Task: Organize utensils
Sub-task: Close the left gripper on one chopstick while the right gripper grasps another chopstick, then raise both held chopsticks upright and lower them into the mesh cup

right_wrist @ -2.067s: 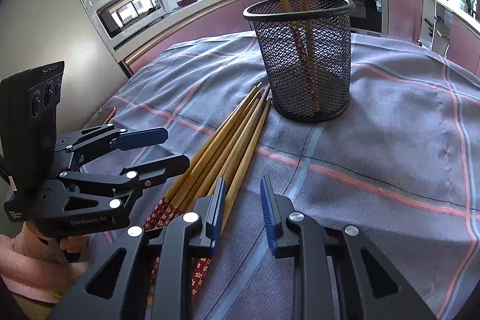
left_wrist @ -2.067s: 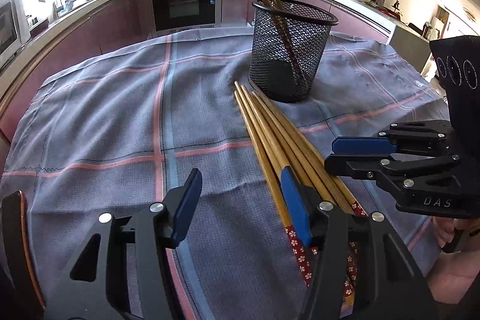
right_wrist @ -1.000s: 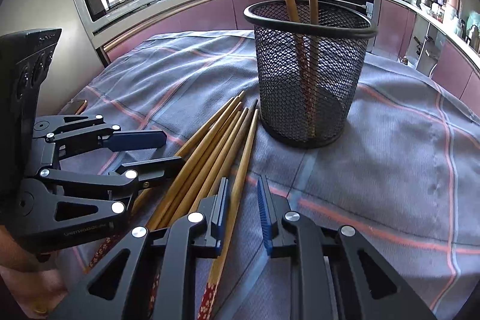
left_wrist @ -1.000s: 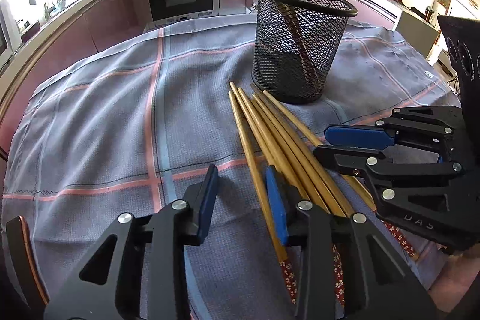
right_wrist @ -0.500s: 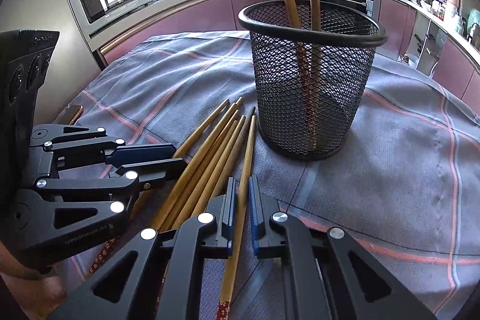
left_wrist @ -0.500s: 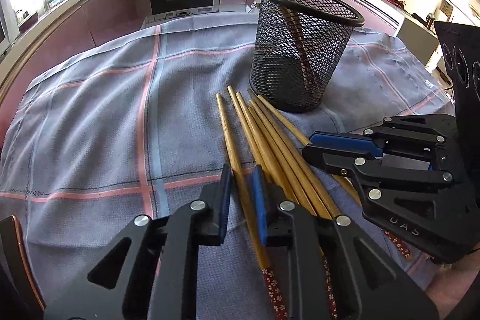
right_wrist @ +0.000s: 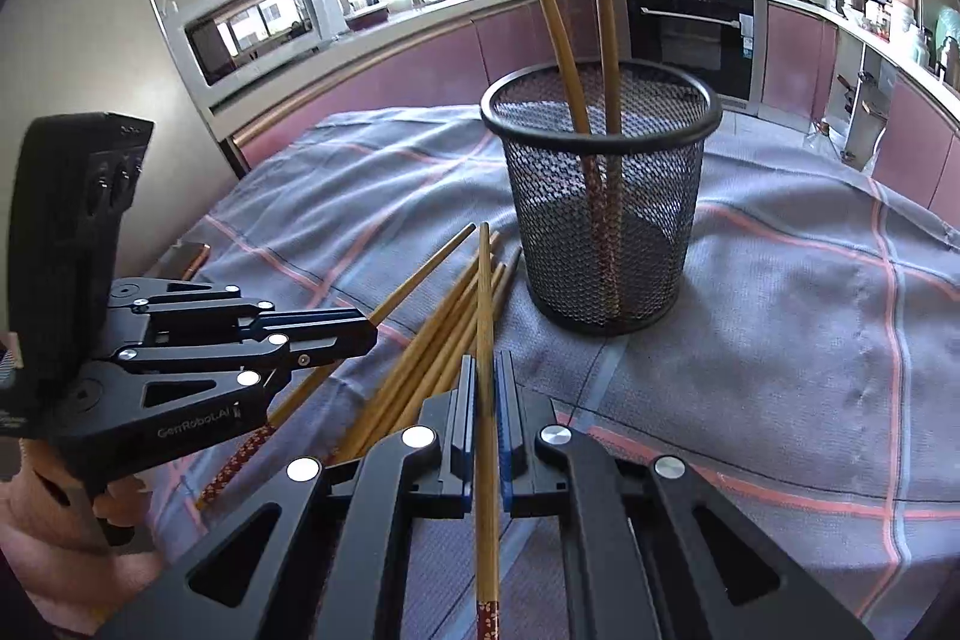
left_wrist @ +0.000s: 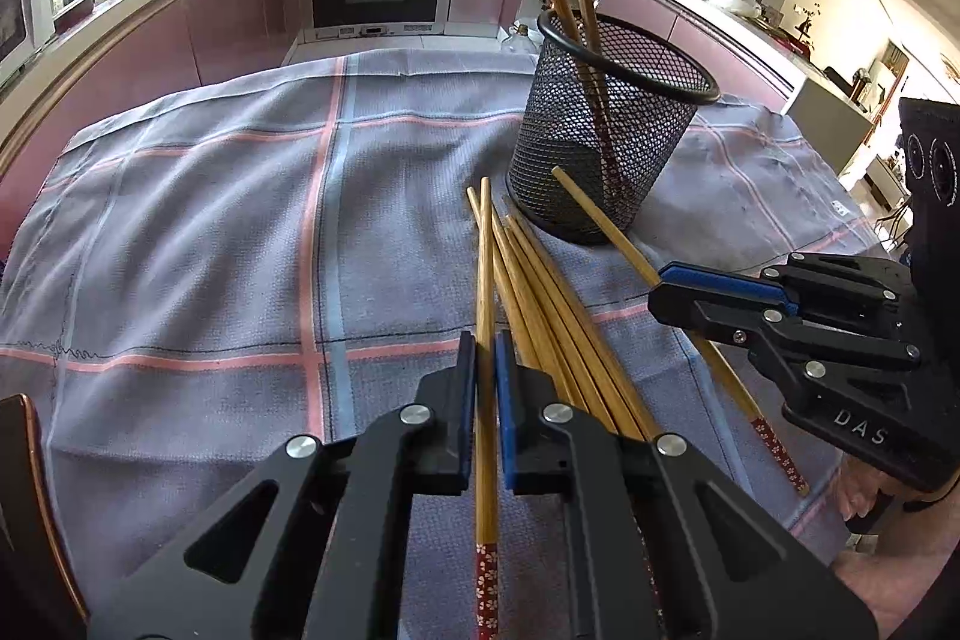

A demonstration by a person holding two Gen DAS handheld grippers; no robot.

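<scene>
Both hand-held grippers were pinching: the left hand-held gripper held one long bamboo chopstick with a red floral end, and the right hand-held gripper clamped another bamboo chopstick. Remaining loose bamboo chopsticks lay fanned on the grey checked cloth covering the bench, just near of the round black wire-mesh holder, where two chopsticks stood leaning.
</scene>
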